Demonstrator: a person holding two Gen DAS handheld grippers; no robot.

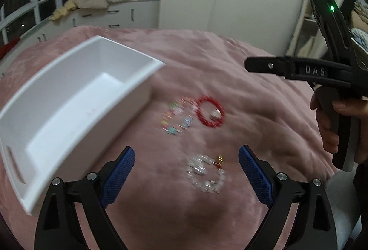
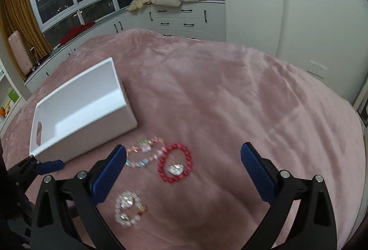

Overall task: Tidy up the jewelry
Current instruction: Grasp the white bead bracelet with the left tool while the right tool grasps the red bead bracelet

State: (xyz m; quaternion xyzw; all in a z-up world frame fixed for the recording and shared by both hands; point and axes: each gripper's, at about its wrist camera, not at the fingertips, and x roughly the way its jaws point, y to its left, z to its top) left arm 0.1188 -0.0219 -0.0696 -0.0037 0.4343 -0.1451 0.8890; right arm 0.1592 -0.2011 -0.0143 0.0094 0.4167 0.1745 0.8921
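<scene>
A pink plush blanket (image 2: 218,93) covers the bed and carries everything. On it lies a white box (image 2: 76,109), tipped on its side so the open face shows, with a slot handle in one end wall; nothing is inside it.

Just beside the box sit 3 bracelets. The pastel bracelet (image 2: 147,154) is nearest the box, the red bracelet (image 2: 175,163) touches or nearly touches it, and the clear bracelet (image 2: 127,208) lies a little apart, closer to the cameras. A small silvery piece (image 2: 176,169) rests inside the red loop; blur hides what it is.

The left gripper (image 1: 186,171) hangs over the clear bracelet with its jaws spread wide, holding nothing. The right gripper (image 2: 184,171) is likewise wide open and empty, over the red bracelet.

These beaded loops look light, limp and smooth, likely to sag and slip. Pinching across 1 side of the ring, beads between the ribbed pads (image 1: 119,177), seems safest, pressing slightly into the soft pile.
</scene>
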